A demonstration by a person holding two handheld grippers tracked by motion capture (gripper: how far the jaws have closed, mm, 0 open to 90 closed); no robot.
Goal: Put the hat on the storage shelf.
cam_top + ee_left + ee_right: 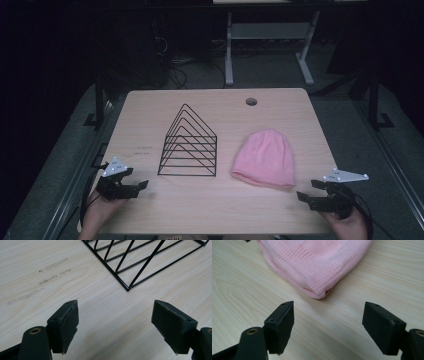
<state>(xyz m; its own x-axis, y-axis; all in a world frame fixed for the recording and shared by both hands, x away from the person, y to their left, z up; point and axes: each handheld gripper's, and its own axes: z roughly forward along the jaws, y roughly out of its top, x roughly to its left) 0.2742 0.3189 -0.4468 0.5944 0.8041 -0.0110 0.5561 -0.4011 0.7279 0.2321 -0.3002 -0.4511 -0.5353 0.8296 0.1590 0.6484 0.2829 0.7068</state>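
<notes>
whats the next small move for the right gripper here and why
Probably ease the right gripper forward to the near corner of the hat and close on its ribbed brim. Its jaws stand open and empty just short of that corner, and the hat lies flat on the table beside the wire rack. The left gripper is open too, facing the rack's corner.
</notes>
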